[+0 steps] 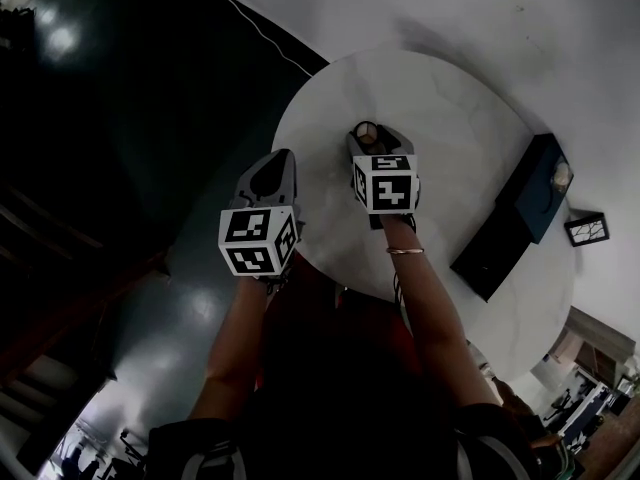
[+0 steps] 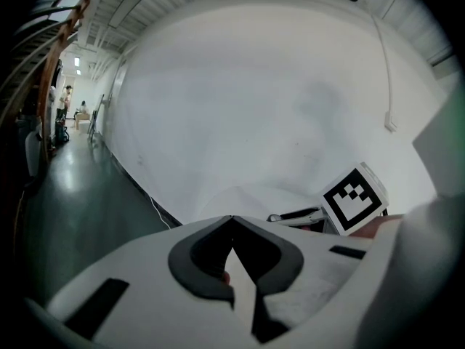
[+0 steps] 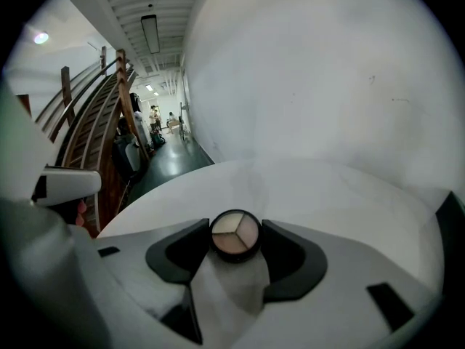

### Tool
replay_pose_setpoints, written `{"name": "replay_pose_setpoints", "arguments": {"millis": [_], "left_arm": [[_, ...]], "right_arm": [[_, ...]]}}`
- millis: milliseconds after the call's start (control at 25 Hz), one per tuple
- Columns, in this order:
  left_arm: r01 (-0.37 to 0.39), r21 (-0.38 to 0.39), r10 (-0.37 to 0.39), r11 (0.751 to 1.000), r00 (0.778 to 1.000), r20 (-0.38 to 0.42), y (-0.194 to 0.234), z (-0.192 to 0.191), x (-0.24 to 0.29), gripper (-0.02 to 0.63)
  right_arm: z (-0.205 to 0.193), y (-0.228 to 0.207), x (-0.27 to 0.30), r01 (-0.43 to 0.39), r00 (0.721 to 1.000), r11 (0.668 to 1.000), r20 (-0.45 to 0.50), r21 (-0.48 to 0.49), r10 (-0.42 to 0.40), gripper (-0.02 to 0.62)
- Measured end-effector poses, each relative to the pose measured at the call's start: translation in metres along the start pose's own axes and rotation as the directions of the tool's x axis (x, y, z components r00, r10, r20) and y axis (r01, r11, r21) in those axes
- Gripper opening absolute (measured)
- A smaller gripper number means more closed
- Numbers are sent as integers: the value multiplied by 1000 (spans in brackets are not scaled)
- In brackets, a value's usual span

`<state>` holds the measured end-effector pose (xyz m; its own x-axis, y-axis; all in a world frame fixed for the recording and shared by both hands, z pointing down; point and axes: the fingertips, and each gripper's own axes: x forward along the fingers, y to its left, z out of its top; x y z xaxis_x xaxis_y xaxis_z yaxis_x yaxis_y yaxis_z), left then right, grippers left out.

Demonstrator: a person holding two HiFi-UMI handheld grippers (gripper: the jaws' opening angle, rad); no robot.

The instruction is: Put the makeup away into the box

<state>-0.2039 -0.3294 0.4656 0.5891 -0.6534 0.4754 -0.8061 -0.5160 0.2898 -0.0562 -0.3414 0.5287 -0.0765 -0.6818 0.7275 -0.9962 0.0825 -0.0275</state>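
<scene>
The eyeshadow compact (image 3: 235,235) lay flat on the round white worktop (image 1: 460,118), near its middle, with its three pale pans facing up. Being round, it had no long axis to speak of. The only direction it gave was the three-way split of the pans, and one seam of that split ran back toward the camera in the right gripper view. It was not yet in the box (image 1: 505,223), which stood well apart from it, a long dark case at the worktop's far right edge in the head view.

The right claw (image 3: 236,227) stood spread wide around the compact, one jaw on each side. The dark pads looked to be touching the rim on both sides, so I judged this a grip taken across the compact's full width while it rested on the worktop. That wide, level hold would suit a shallow disc, since it would keep the pans upward and the powder from tipping on the way to the box.

The left claw (image 2: 232,218) had its jaw tips together and nothing between them. It hung just off the near-left rim of the worktop, beside the right one, and seemed only to be waiting out of the way. The square-marked cube (image 2: 354,198) on the right claw showed in the left gripper view, to the right and close by.
</scene>
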Motion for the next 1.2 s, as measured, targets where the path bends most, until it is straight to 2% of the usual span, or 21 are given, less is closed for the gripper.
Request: {"name": "replay_pose_setpoints", "arguments": {"millis": [320, 720, 920, 1200], "left_arm": [[38, 35, -38, 999, 999, -1, -14, 3, -1, 21], [155, 102, -154, 983, 988, -13, -67, 7, 12, 21], [239, 142, -234, 961, 971, -47, -106, 0, 22, 21], [343, 201, -332, 918, 939, -87, -164, -10, 24, 21]], "right_arm": [[1, 5, -21, -14, 1000, 1000, 23, 17, 14, 233], [-8, -7, -73, 0, 995, 996, 100, 94, -9, 232], [-21, -30, -105, 47, 989, 985, 131, 164, -69, 232], [-49, -60, -147, 126, 977, 963, 139, 238, -162, 232]]}}
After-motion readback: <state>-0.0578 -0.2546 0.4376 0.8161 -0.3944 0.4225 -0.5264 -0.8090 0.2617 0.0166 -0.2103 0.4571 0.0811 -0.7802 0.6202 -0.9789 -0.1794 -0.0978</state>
